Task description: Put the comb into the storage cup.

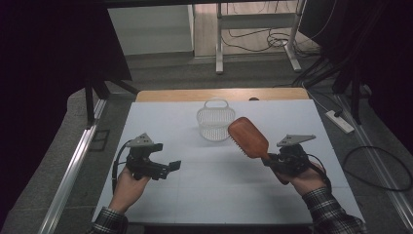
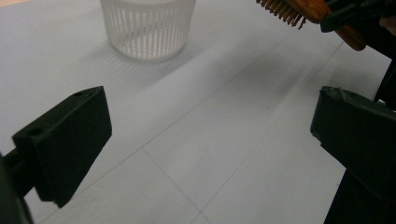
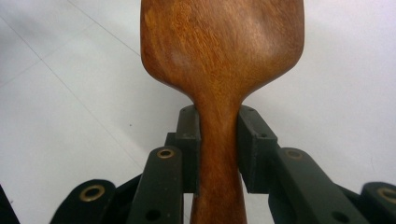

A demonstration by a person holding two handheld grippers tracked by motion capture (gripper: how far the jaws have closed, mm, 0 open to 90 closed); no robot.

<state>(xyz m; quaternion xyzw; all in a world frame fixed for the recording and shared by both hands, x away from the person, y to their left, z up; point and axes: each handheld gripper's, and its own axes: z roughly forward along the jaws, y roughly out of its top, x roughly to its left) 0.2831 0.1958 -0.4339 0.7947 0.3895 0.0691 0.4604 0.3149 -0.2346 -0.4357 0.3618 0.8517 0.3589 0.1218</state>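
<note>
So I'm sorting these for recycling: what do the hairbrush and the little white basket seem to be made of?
The hairbrush looks like wood, reddish-brown with visible grain and a smooth, slightly glossy finish. The basket looks like white, somewhat translucent plastic, judging by its thin moulded ribs and slots; the pictures cannot confirm either material.

One wooden hairbrush (image 1: 248, 138), one white slotted basket (image 1: 215, 120), two hand-held tools, left tool (image 1: 171, 165) and right tool (image 1: 271, 159), one white counter (image 1: 214, 190).

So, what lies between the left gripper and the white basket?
Nothing. In the left gripper view, bare white table stretches from the open left gripper to the white basket; the hairbrush stays off to the side.
</note>
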